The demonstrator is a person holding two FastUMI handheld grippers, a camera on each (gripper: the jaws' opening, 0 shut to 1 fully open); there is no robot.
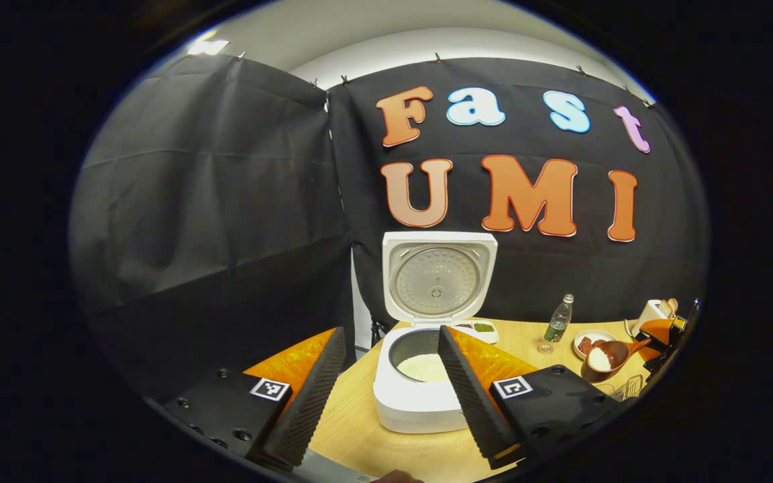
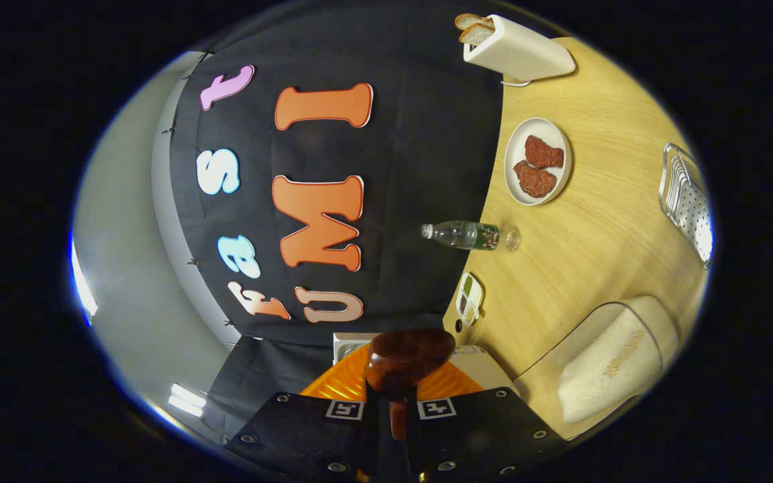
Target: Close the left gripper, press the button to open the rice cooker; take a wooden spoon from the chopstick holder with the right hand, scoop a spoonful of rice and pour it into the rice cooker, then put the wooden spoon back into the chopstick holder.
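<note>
Now the right gripper clamps the brown wooden spoon, heaped with rice and held level against spilling, beside the open white rice cooker; left gripper fingers stand apart.

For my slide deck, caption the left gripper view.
Open rice cooker between open left claw; wooden spoon carries rice nearby.

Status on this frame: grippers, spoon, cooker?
Left gripper open, idle. Right gripper shut on spoon, loaded with rice. Cooker open, rice inside. Nothing in the way.
</note>
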